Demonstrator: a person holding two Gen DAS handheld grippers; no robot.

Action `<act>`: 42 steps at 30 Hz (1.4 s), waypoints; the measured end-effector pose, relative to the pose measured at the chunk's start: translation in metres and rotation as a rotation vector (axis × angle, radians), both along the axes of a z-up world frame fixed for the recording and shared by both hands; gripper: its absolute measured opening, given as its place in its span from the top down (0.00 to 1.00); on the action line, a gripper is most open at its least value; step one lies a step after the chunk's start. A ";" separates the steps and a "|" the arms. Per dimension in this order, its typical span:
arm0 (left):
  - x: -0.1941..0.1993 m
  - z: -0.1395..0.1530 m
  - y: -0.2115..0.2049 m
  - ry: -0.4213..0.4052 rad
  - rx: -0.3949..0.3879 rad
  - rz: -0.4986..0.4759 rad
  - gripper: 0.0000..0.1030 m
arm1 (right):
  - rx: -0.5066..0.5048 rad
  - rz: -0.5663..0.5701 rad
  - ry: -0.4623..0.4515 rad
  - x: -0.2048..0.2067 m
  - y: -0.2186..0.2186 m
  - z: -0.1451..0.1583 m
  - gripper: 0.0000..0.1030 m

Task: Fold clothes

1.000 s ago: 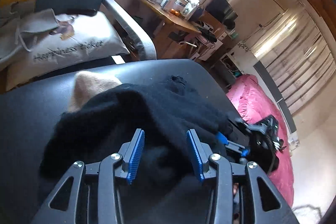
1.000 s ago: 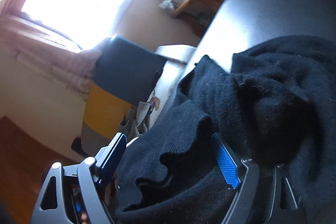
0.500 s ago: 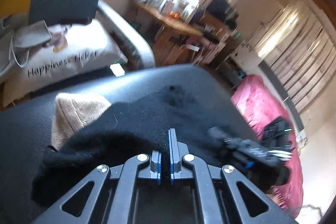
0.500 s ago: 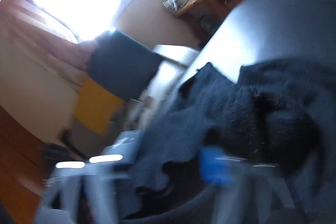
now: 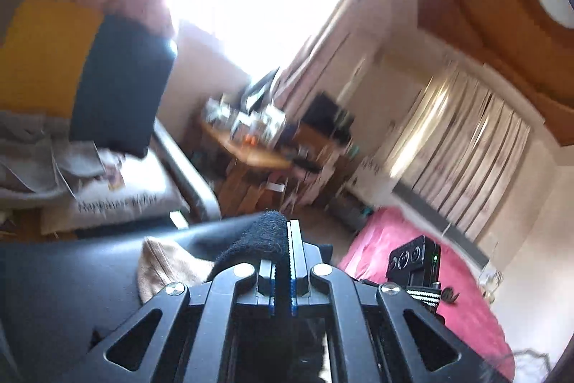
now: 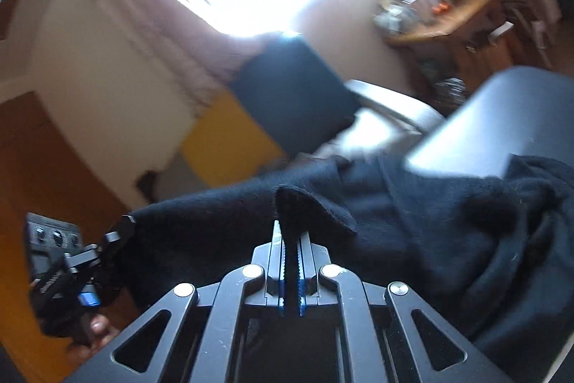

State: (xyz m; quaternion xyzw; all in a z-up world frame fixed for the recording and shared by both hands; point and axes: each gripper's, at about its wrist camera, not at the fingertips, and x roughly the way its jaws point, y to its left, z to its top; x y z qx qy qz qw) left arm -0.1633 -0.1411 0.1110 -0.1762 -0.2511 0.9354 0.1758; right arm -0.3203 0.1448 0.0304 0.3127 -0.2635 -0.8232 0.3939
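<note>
A black knit garment point(image 6: 412, 214) hangs stretched between both grippers above the black table point(image 6: 509, 110). My right gripper point(image 6: 288, 236) is shut on a raised fold of it, and the cloth drapes off to the right. My left gripper point(image 5: 286, 228) is shut on another edge, with a tuft of the black garment point(image 5: 262, 236) bulging beside its left pad. A beige garment point(image 5: 165, 264) lies on the black table point(image 5: 64, 286) just below left. Each gripper shows in the other's view: the left gripper point(image 6: 71, 271) with fingers of a hand under it, and the right gripper point(image 5: 416, 264).
Behind the table stands a chair with a dark backrest point(image 5: 122, 85), a yellow cushion point(image 5: 43, 56) and a white printed pillow point(image 5: 118, 200). A cluttered wooden desk point(image 5: 251, 149) sits under the bright window. A pink bed point(image 5: 462, 304) lies to the right.
Both grippers closed on the black garment and rose with it, lifting it off the pile. Both views now tilt up toward the window and walls.
</note>
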 end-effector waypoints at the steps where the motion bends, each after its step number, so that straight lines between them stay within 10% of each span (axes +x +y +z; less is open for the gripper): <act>1: 0.019 0.010 -0.008 0.022 0.010 0.017 0.97 | -0.031 0.022 0.016 0.014 -0.004 0.013 0.93; 17: 0.317 0.162 -0.110 0.322 -0.068 0.280 0.97 | -0.358 0.459 0.326 0.275 -0.110 0.199 0.91; 18: 0.328 0.167 -0.118 0.327 -0.068 0.304 0.97 | -0.345 0.472 0.327 0.286 -0.116 0.199 0.86; 20: 0.347 0.174 -0.132 0.338 -0.072 0.347 0.97 | -0.323 0.486 0.320 0.302 -0.124 0.196 0.40; 22: 0.362 0.180 -0.145 0.342 -0.075 0.379 0.97 | -0.282 0.483 0.320 0.314 -0.131 0.184 0.08; 31: 0.352 0.185 -0.142 0.348 -0.082 0.236 0.97 | 0.160 0.285 0.096 0.274 -0.121 0.006 0.00; 42: 0.134 0.071 -0.076 0.029 0.037 -0.103 0.93 | 0.768 -0.004 -0.040 0.173 -0.074 -0.143 0.00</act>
